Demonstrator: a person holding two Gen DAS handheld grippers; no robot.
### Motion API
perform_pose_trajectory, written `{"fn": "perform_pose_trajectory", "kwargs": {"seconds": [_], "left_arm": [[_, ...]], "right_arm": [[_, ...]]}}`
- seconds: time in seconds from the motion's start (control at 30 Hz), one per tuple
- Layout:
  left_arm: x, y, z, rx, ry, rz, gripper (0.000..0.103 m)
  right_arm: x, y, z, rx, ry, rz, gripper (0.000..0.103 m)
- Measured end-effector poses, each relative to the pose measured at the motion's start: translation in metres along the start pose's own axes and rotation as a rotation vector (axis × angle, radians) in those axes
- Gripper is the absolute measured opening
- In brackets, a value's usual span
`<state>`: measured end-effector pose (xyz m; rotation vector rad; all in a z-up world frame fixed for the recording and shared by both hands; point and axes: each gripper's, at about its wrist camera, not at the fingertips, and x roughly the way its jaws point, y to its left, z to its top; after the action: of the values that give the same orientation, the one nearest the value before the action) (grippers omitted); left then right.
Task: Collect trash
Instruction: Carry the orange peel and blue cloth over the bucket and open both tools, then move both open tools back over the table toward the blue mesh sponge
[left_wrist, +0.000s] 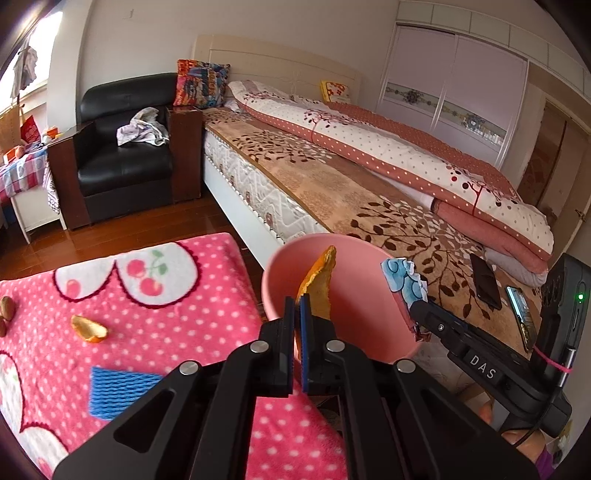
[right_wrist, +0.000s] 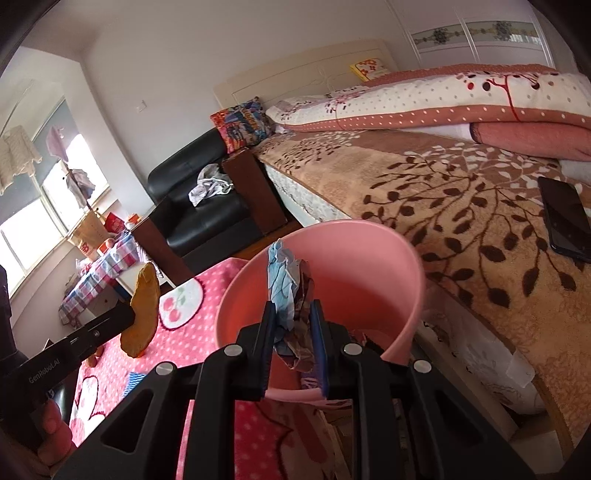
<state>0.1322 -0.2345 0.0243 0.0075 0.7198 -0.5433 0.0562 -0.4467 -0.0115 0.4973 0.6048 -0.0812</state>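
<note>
Two bits of trash are in hand, both at the mouth of the pink bin (left_wrist: 343, 295) that stands between the pink blanket (left_wrist: 155, 317) and the bed (left_wrist: 332, 184). With its jaws pressed together, the left gripper (left_wrist: 297, 306) pinches a strip of orange peel (left_wrist: 318, 284) by its lower end; the peel stands nearly upright, long axis running up and a little right, its tip rising past the bin's far rim. It looks light, thin and leathery, stiff enough to hold its curve, so an end pinch is sufficient and it should drop cleanly once let go. Partly closed, the right gripper (right_wrist: 291, 314) is clamped on a crumpled wad of blue and white paper (right_wrist: 286, 291), gripped across its middle, the longer part poking upward over the bin's opening. Paper like that is very light and soft, springs back a little, and may cling to the blue pads (right_wrist: 317, 325) on release. More trash lies on the blanket: another peel (left_wrist: 89, 329) and a blue foam net (left_wrist: 118, 391), both light; the net is squashy and best taken at an edge.
</note>
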Motion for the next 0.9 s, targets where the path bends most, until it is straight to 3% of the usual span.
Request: {"fn": "perform_pose_trajectory", "kwargs": {"seconds": [0.7, 0.83, 0.9], "left_arm": [[0.048, -0.03, -0.001, 0.058, 0.067, -0.067, 0.003], [0.05, -0.031, 0.0, 0.049, 0.068, -0.08, 0.026], [0.049, -0.03, -0.001, 0.044, 0.063, -0.085, 0.027]], "right_arm": [[0.028, -0.03, -0.002, 0.04, 0.037, -0.035, 0.019], [0.031, -0.03, -0.002, 0.041, 0.042, -0.04, 0.019], [0.031, -0.03, -0.002, 0.042, 0.041, -0.041, 0.02]]}}
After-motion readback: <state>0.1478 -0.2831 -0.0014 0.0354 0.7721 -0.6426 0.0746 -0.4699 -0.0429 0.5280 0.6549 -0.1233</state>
